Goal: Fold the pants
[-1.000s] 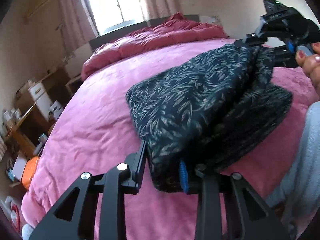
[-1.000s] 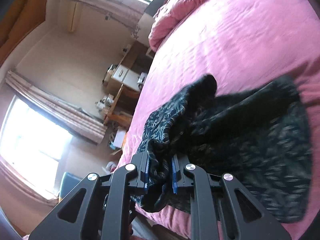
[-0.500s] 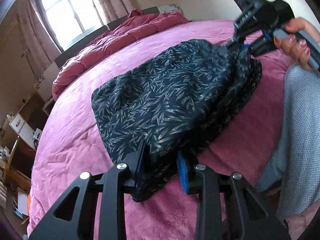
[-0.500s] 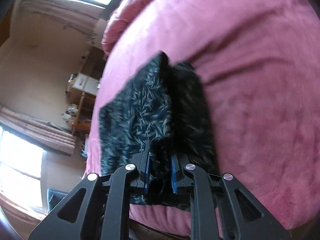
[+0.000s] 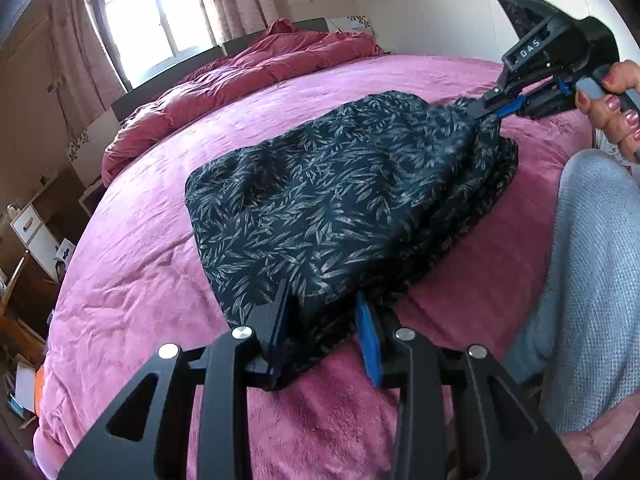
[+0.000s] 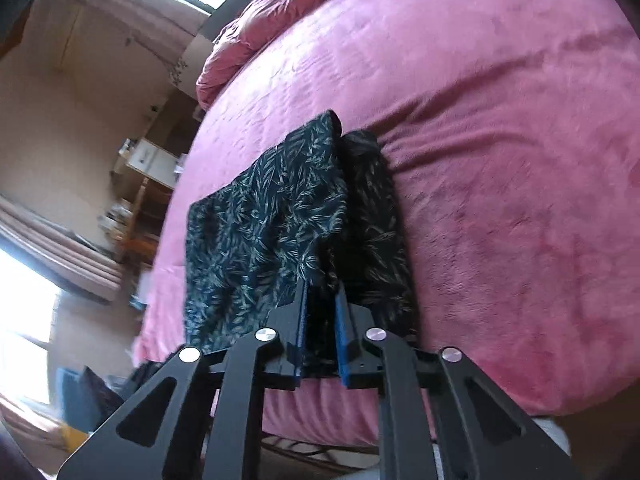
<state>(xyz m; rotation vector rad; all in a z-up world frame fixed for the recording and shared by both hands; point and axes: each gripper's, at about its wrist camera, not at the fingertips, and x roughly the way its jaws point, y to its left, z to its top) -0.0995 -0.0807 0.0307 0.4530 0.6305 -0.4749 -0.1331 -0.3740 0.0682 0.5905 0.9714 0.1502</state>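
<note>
While both tongs pinch the pants (image 5: 340, 204), the fold lies nearly laid on the bed (image 5: 132, 300).
The left tongs (image 5: 324, 332) grip one near corner, jaws easing apart; the right tongs (image 6: 320, 328) are clamped narrow on the other. The pants, thin dark leaf-print cloth, lie doubled into a rough rectangle by the bed's near edge on plush pink cover; releasing, smoothing and perhaps another fold seem left.
</note>
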